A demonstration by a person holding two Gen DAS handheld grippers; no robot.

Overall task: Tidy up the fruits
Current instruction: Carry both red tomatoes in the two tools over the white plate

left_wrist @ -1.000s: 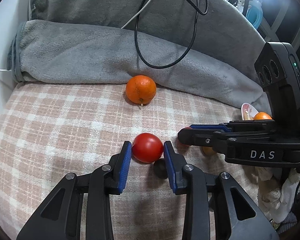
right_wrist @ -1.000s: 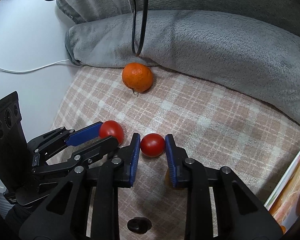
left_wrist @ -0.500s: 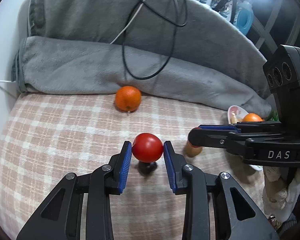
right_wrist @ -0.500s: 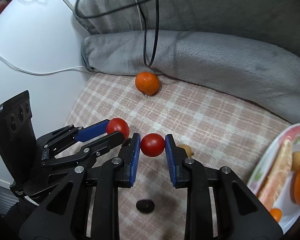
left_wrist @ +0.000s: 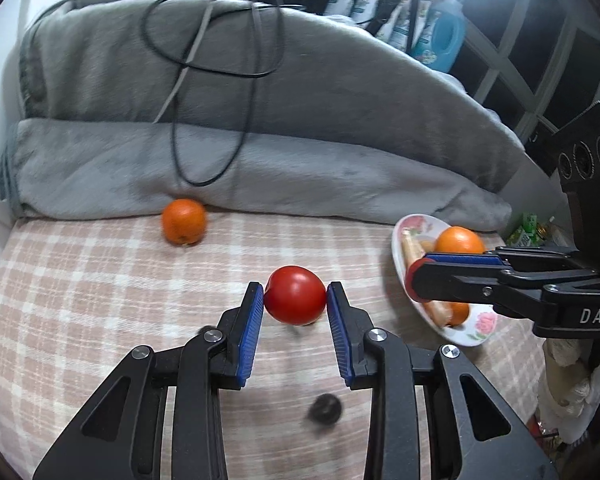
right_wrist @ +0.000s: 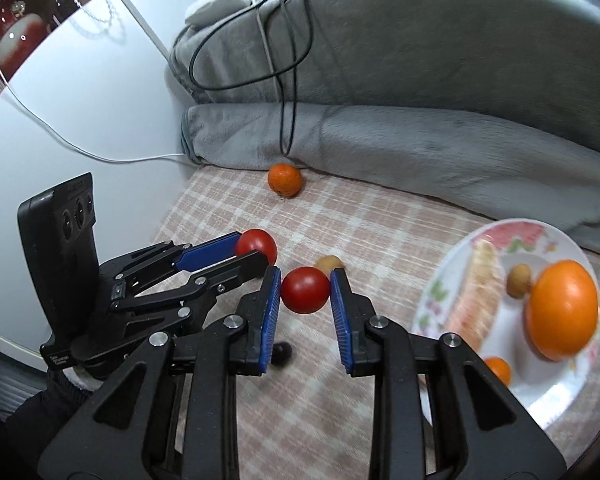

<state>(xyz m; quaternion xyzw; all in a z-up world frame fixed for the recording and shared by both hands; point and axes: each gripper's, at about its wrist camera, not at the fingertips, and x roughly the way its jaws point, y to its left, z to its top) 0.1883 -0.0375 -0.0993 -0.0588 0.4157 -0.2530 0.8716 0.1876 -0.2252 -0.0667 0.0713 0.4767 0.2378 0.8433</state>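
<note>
My left gripper (left_wrist: 295, 305) is shut on a red tomato (left_wrist: 295, 295) and holds it above the checked cloth. My right gripper (right_wrist: 305, 294) is shut on a smaller red tomato (right_wrist: 305, 290), also lifted. The left gripper with its tomato (right_wrist: 257, 245) shows in the right wrist view; the right gripper (left_wrist: 414, 278) shows in the left wrist view, over the plate's near rim. A floral plate (right_wrist: 540, 384) at right holds an orange (right_wrist: 562, 314), a pale food stick and small fruits. A loose orange (left_wrist: 183, 221) lies by the grey blanket.
A folded grey blanket (left_wrist: 260, 168) with black and white cables bounds the far side. A small dark round thing (left_wrist: 325, 409) and a tan fruit (right_wrist: 329, 265) lie on the checked cloth (left_wrist: 80, 300). A white wall (right_wrist: 80, 100) is at left.
Both grippers have risen and pulled back with their tomatoes, and swung toward the right. The plate has come into fuller view.
</note>
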